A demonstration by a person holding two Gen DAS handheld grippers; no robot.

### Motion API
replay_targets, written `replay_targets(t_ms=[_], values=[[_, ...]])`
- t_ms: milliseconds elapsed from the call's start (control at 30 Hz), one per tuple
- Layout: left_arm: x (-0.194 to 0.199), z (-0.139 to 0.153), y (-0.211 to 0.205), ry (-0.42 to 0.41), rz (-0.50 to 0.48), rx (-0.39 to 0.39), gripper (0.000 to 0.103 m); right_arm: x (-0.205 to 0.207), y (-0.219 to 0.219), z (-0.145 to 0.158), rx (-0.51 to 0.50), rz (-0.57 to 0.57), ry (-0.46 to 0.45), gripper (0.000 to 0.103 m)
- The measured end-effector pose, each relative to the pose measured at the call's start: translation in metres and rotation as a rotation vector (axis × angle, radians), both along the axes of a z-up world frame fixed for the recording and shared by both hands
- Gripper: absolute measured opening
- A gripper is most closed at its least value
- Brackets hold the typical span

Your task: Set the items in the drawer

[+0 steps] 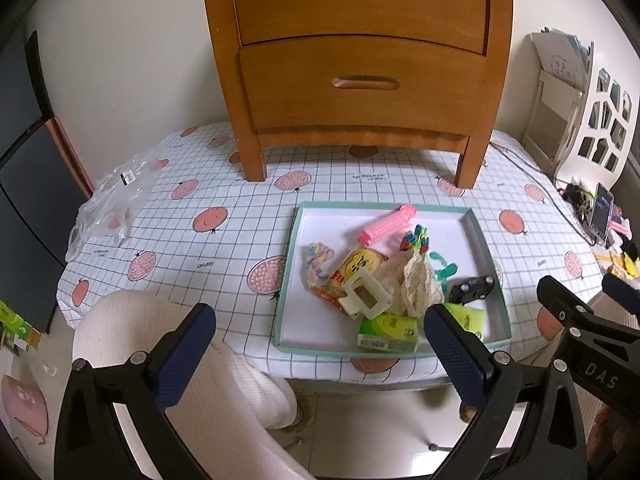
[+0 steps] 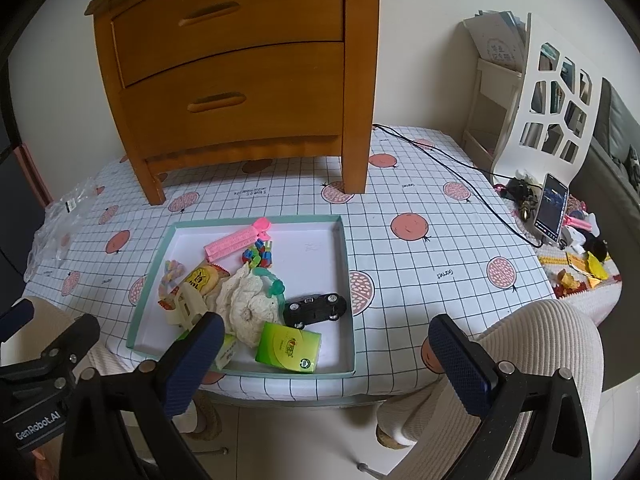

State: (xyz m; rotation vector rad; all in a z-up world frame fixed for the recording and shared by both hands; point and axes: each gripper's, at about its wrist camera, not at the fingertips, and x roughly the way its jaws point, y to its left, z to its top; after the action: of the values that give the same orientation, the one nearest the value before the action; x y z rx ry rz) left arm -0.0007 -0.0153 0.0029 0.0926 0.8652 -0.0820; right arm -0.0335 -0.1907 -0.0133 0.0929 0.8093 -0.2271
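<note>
Facing two closed drawers of the orange wooden nightstand [image 1: 360, 60], left gripper [image 1: 320, 344] and right gripper [image 2: 328, 354] hover spread wide, empty, at the near edge of the teal-rimmed white cardboard tray [image 2: 346, 264], the nightstand lying beyond it.

Far centre: you see the nightstand [image 1: 360, 68] on the table [image 1: 224, 200], upper drawer [image 1: 360, 0] above lower drawer [image 1: 360, 84].
Near centre: the tray [image 1: 486, 256] lies before the nightstand.
In the tray: toy car [image 2: 316, 308] at right, hair claw [image 1: 366, 298] at left, tissue pack [image 2: 289, 346] nearest you.
Far left: plastic bag [image 1: 110, 204].
Far right: phone [image 2: 551, 208] beside the table.
</note>
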Motion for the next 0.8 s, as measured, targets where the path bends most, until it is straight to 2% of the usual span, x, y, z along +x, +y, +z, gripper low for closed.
replay_targets(t_ms=[267,400,633,800], values=[[0.03,0.004,-0.01,-0.077,-0.023,0.015,0.103,0.017,-0.014,-0.003,0.031,0.011,-0.046,0.103],[0.052,0.0,-0.016,-0.089,-0.051,0.016,0.103,0.03,-0.021,-0.004,0.04,0.028,-0.068,0.103],[0.099,-0.015,-0.012,-0.039,-0.024,-0.066,0.103,0.065,-0.03,-0.003,0.057,0.078,-0.111,0.103],[0.131,-0.009,0.0,-0.057,0.005,-0.129,0.103,0.091,-0.037,-0.003,0.069,0.093,-0.135,0.103]])
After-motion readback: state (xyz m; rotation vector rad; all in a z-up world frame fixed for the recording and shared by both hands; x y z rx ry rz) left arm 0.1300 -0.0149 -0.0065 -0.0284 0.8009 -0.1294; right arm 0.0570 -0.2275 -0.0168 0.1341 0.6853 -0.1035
